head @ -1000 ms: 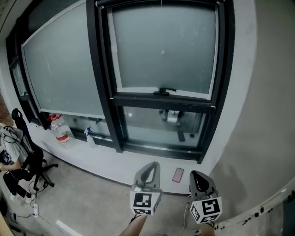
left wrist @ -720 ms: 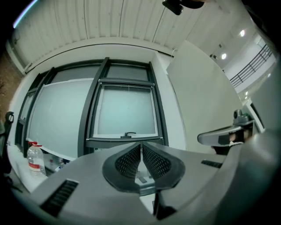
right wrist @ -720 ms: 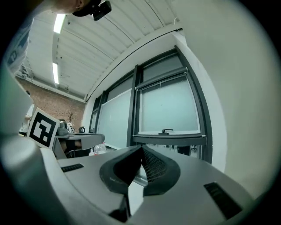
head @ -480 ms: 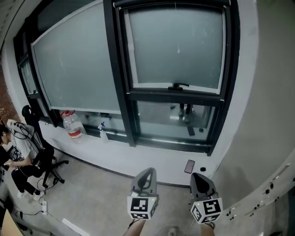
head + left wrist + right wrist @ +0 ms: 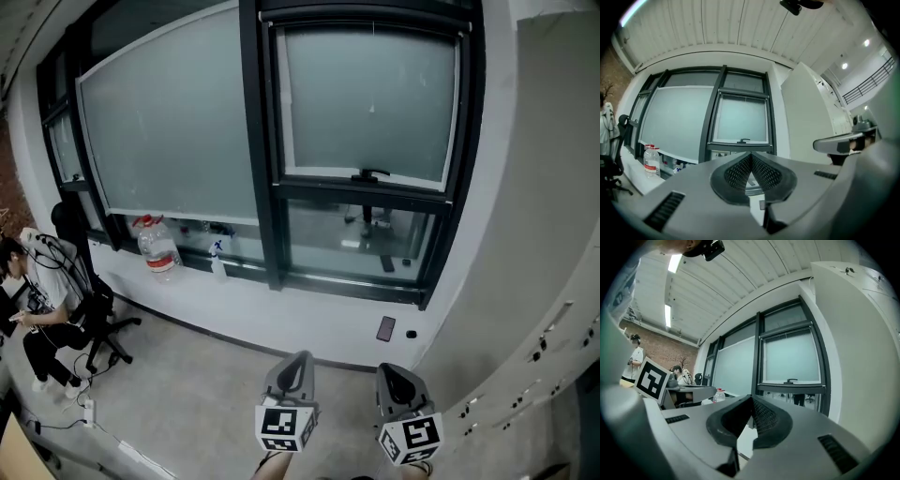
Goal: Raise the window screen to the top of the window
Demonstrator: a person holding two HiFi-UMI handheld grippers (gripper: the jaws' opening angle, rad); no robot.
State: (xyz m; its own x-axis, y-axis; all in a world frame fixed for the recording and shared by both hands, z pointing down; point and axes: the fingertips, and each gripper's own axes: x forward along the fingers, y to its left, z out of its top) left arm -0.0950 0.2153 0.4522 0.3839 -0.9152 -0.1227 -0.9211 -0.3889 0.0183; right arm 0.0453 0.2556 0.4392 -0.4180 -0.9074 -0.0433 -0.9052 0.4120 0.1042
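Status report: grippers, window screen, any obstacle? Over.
Left gripper and right gripper shut, empty, short of window. Window screen untouched, handle mid-height. Nothing in the way.

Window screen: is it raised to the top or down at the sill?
Raised. The window screen reaches the top of the black frame; its handle sits at mid-height, and the lower pane is uncovered.

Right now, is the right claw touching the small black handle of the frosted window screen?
Apart. Head view: the right claw hangs low over the floor, far short of the black handle.
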